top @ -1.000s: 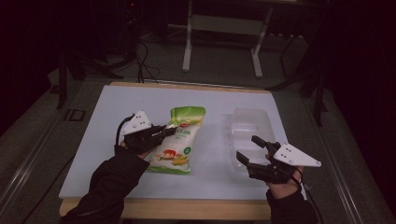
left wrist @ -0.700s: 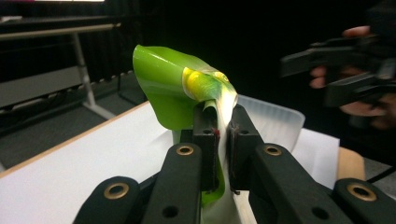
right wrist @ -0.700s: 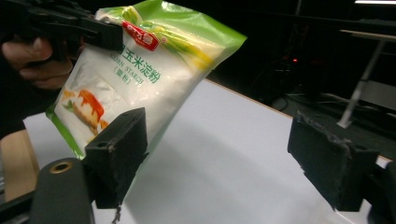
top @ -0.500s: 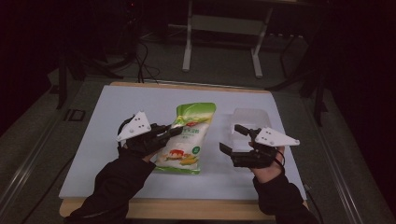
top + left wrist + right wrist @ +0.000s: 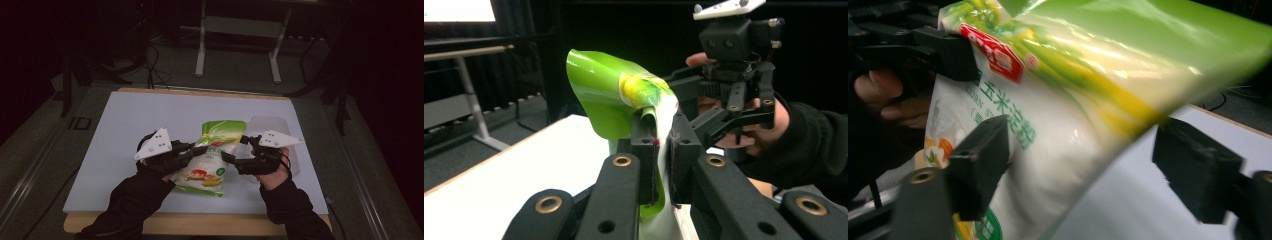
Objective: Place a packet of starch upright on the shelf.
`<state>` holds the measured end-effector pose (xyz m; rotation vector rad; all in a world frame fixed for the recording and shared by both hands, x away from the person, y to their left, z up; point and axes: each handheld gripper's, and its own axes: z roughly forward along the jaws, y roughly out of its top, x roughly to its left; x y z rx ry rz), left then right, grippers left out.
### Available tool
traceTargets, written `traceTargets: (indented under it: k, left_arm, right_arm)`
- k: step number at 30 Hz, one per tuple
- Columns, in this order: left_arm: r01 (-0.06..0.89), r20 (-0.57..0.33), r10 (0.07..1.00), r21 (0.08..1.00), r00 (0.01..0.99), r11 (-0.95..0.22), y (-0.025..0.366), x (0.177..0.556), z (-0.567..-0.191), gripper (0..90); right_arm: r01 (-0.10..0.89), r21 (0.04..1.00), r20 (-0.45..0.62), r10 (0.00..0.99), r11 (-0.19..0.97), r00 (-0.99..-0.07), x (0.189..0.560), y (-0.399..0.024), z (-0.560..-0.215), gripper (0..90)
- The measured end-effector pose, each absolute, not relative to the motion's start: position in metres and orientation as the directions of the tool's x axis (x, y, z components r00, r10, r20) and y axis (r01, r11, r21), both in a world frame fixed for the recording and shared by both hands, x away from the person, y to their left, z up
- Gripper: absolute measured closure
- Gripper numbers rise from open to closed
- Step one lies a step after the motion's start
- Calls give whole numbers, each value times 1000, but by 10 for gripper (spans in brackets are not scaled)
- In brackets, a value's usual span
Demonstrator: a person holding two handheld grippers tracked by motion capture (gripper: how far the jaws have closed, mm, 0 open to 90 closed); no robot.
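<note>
White tabletop (image 5: 115, 150): left gripper (image 5: 200, 149) fingers clamp "玉米淀粉" bag (image 5: 210, 162); right gripper (image 5: 233, 150) fingers closing, wide around it.

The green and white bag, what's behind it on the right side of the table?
Behind the bag lies a clear plastic container on the white table. The bag and the right gripper cover its near part, so what it holds cannot be seen.

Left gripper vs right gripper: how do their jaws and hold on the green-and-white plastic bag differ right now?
The left gripper has its jaws shut on the edge of the green-and-white plastic bag; the right gripper has its jaws open around the bag's other side, not pressing it. The right jaws have just been closing a little, with the bag between them. Both are black, hand-held and face each other across the bag.
</note>
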<state>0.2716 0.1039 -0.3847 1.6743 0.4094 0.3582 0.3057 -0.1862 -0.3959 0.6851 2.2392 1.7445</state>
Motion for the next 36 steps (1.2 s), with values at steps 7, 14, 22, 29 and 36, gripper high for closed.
traceTargets:
  k: [7, 14, 22, 29, 36]
  left_arm:
    - [76, -10, 453, 989, 892, -127, 98, 273, -388, 853]
    - [93, -25, 442, 987, 897, -135, 93, 276, -391, 853]
    - [99, -44, 427, 989, 903, -109, 95, 278, -390, 848]
    - [89, -44, 409, 992, 911, -93, 97, 281, -384, 773]
    - [93, -64, 440, 995, 896, -46, 105, 281, -383, 382]
  right_arm:
    - [234, 946, 115, 441, 226, -890, 306, -187, -391, 519]
    - [272, 933, 151, 431, 234, -890, 308, -189, -390, 779]
    - [271, 923, 116, 474, 274, -873, 298, -186, -378, 850]
    - [234, 939, 85, 488, 253, -869, 293, -191, -360, 856]
    - [215, 947, 54, 539, 239, -840, 297, -203, -348, 858]
